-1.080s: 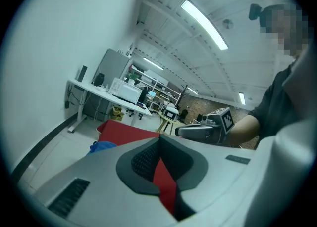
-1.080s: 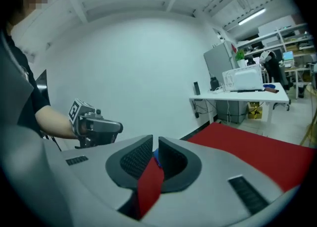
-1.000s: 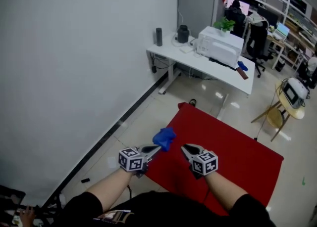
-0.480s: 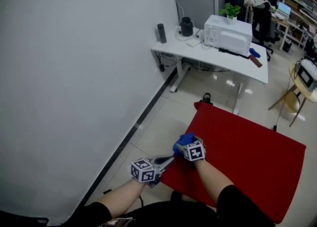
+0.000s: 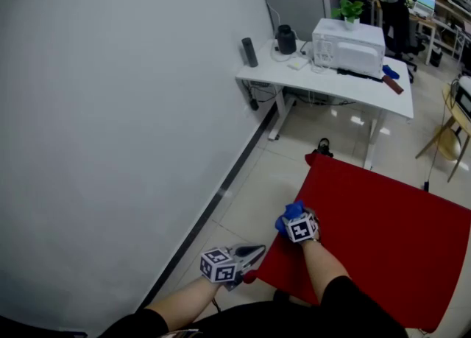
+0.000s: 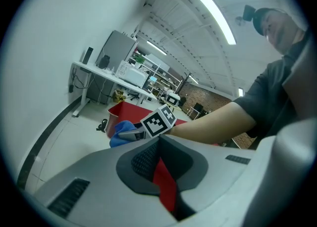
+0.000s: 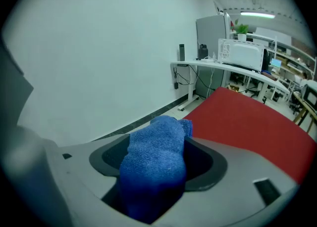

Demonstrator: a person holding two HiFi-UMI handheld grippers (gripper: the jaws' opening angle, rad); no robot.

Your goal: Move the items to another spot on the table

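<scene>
Over the red tabletop's (image 5: 383, 233) near left corner by the white wall (image 5: 110, 108), with right gripper (image 5: 294, 220) jaws just closing on the bunched blue cloth (image 5: 292, 210) there and left gripper (image 5: 254, 252) shut, empty, off the edge: possibly pinching only a loose fold, then dropping it floorward mid-carry.

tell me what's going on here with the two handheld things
A person holds a tool in each hand at the near corner of the red table. The right tool has a blue cloth between its jaws, which have just been closing on it. The left tool sits just off the table's left edge, jaws together, with nothing in them.
</scene>
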